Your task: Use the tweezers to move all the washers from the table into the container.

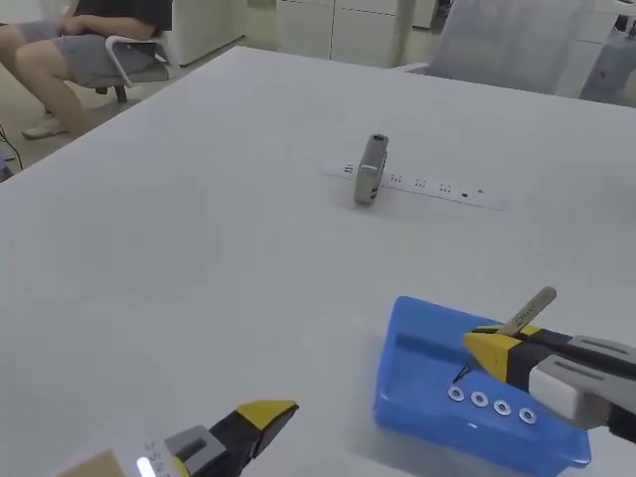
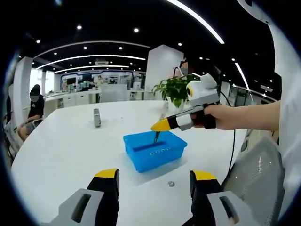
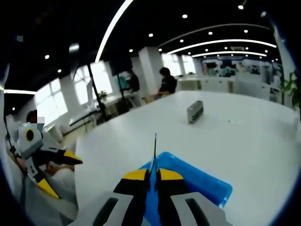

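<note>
Tweezers [image 1: 527, 310] are clamped by the right gripper [image 1: 477, 343] above the container [image 1: 417, 310]; the left gripper [image 2: 155, 175] is held open, empty. Tips should be lifted clear of the container wall.

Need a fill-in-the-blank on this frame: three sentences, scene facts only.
The right gripper holds thin metal tweezers pointing down into the blue plastic container, which holds ____ small metal washers in a row.
____ washer lies on the white table beside the container.
The left gripper has its jaws ____, holding nothing.
Missing: four; one; open.
</note>
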The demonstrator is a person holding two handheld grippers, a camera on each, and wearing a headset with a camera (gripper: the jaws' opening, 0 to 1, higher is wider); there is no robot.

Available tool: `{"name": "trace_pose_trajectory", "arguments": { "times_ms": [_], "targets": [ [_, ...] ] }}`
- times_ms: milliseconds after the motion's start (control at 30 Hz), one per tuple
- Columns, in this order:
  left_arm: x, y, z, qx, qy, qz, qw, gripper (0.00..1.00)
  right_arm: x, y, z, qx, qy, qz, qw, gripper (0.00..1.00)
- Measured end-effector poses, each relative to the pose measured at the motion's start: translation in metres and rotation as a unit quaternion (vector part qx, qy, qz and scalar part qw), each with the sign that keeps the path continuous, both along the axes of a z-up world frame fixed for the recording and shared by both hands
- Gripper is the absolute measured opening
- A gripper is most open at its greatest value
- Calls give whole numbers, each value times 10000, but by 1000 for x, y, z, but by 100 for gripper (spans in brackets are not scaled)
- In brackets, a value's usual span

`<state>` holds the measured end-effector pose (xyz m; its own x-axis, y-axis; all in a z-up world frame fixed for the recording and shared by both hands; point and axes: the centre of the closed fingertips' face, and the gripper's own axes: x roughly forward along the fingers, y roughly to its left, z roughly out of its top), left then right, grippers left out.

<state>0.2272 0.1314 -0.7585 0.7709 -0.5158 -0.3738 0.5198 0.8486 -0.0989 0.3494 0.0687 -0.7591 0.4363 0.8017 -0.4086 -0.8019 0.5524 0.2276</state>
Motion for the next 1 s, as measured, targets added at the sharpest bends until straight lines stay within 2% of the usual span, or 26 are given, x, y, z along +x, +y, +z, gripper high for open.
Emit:
{"name": "trace_pose_trajectory", "arguments": {
  "times_ms": [133,300,433,600,867,1000],
  "targets": [
    [0,0,-1,13,5,-17,10000,60,-13,3,3,62,16,107,9999,4],
    [0,-1,-1,20,6,-27,10000,60,-34,6,-2,95,163,285,9994,4],
    [0,-1,-1,28,7,-24,10000,60,-51,8,-13,101,369,413,9984,4],
    [-1,-1,-2,43,10,-33,10000,60,-64,12,-30,46,610,525,9967,4],
    [-1,0,-2,50,15,-14,10000,59,-76,13,-53,-167,845,762,9934,4],
    [0,1,-2,39,12,16,10000,59,-82,12,-60,-239,909,822,9922,4]
  ]
}}
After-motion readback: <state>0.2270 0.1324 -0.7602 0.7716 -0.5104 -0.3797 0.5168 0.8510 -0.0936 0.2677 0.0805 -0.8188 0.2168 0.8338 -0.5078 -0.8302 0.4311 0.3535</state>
